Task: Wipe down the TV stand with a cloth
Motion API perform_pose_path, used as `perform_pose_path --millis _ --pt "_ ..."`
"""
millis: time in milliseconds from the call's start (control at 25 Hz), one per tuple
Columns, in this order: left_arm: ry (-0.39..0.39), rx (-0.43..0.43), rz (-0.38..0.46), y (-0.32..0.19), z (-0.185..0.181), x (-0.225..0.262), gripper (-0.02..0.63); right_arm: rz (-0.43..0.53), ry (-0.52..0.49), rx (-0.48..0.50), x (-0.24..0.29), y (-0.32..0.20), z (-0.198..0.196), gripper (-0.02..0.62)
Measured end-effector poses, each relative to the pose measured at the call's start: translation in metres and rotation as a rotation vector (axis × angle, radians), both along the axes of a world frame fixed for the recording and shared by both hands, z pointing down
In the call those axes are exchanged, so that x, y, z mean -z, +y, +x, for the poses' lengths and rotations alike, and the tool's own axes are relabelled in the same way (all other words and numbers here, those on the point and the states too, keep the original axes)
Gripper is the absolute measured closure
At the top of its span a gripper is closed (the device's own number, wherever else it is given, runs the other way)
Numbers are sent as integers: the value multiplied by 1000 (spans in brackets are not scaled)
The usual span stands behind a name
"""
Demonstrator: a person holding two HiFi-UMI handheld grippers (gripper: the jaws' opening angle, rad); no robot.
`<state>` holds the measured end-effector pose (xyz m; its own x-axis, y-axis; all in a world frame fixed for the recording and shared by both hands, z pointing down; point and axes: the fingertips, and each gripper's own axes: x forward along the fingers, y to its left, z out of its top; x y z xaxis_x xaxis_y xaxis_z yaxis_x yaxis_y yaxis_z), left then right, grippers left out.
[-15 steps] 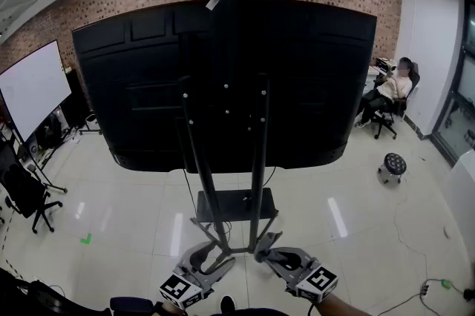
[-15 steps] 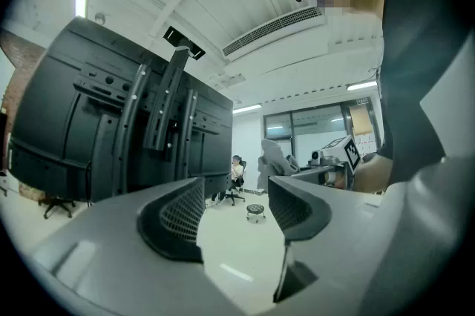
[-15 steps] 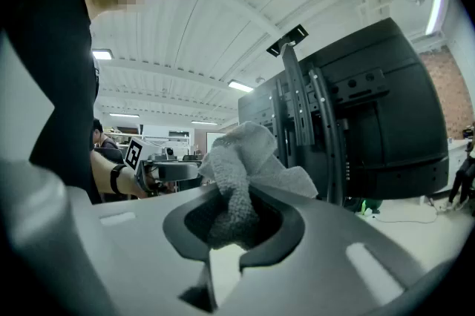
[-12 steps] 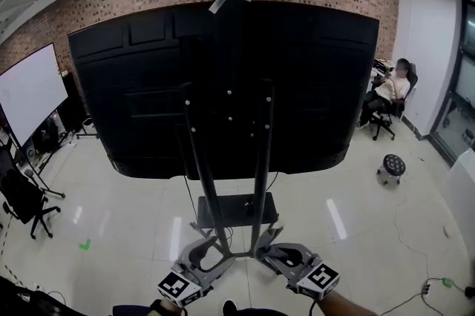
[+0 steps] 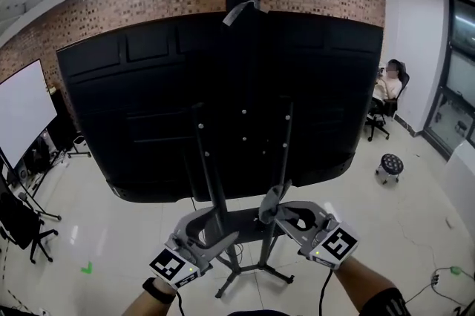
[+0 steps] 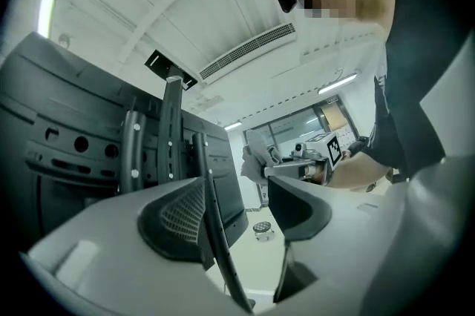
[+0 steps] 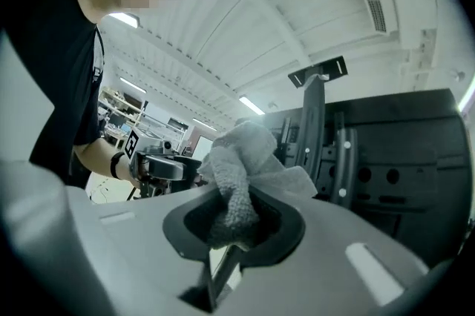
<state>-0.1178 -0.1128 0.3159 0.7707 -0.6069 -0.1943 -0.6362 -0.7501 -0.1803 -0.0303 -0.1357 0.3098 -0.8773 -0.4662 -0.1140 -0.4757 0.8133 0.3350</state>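
Note:
The black TV stand has two uprights with screws that carry a big black screen, seen from behind. My right gripper is shut on a pale grey cloth, just in front of the right upright, low down. In the right gripper view the cloth bulges out of the right gripper. My left gripper is open beside the left upright. In the left gripper view a thin black strut runs through the left gripper's gap; contact is unclear.
The stand's legs spread over the pale tiled floor. A whiteboard and an office chair stand at the left. At the right a person sits on a chair, near a round stool. Cables lie at the far right.
Both grippers have risen and moved forward, up to the stand's uprights. The stand and screen now look closer and higher in the head view.

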Motion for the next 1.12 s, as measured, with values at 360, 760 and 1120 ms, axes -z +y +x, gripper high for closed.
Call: perform_pose_path --millis 360,760,1120 --pt "18 -70 159 -32 1 93 319 202 73 -28 110 -48 -25 565" --pt "-46 -15 279 -64 16 178 322 341 81 -53 232 -98 -31 565" --pt "-106 33 345 -102 22 253 322 412 178 -167 326 -154 -46 565"
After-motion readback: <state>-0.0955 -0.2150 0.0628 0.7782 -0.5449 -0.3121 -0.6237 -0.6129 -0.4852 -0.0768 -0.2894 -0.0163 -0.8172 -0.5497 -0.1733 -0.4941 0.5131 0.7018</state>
